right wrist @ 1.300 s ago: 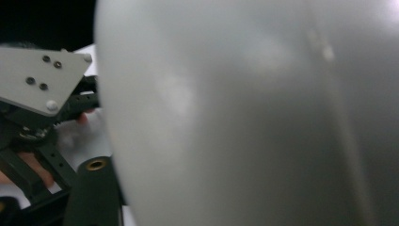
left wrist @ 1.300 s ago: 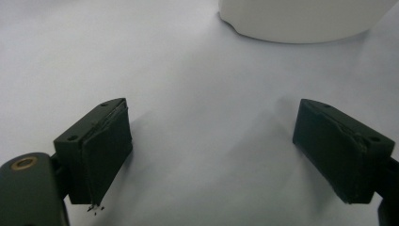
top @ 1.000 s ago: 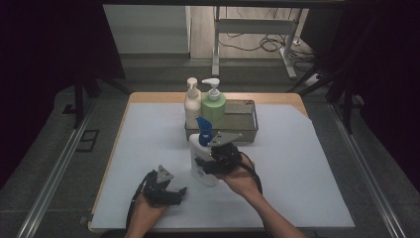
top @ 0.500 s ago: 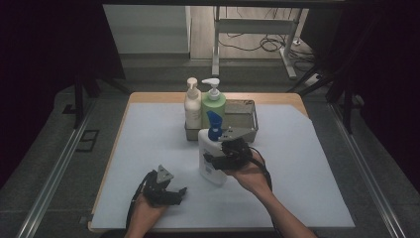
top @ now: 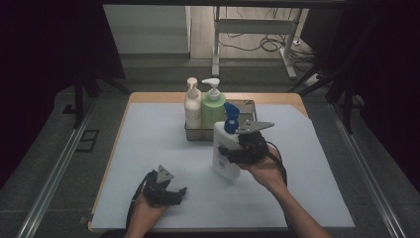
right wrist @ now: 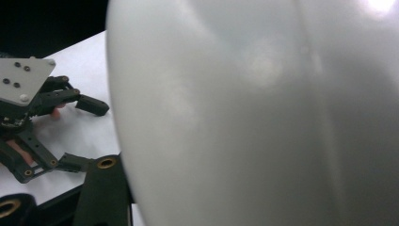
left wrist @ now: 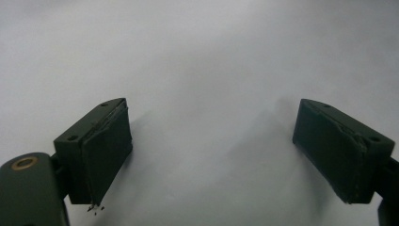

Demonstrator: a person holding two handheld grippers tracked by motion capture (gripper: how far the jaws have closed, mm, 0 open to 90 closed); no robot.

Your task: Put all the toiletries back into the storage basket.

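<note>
A white bottle (top: 223,151) with a blue pump head (top: 231,120) is held upright at mid-table, just in front of the wire basket (top: 249,105). My right gripper (top: 230,154) is shut on the bottle's body from the right side. In the right gripper view the white bottle (right wrist: 259,113) sits pressed against one black jaw at the lower left. My left gripper (top: 177,194) rests low near the table's front edge, open, with bare white table between its pads (left wrist: 106,146). The left gripper (right wrist: 89,134) also appears beyond the bottle.
A cream pump bottle (top: 192,104) and a green pump bottle (top: 213,106) stand in the left half of the basket at the back. White sheet (top: 148,144) covers the table. Dark floor and metal rails surround it.
My right gripper has carried the white bottle up and to the right, toward the basket. The left gripper has stayed where it was.
</note>
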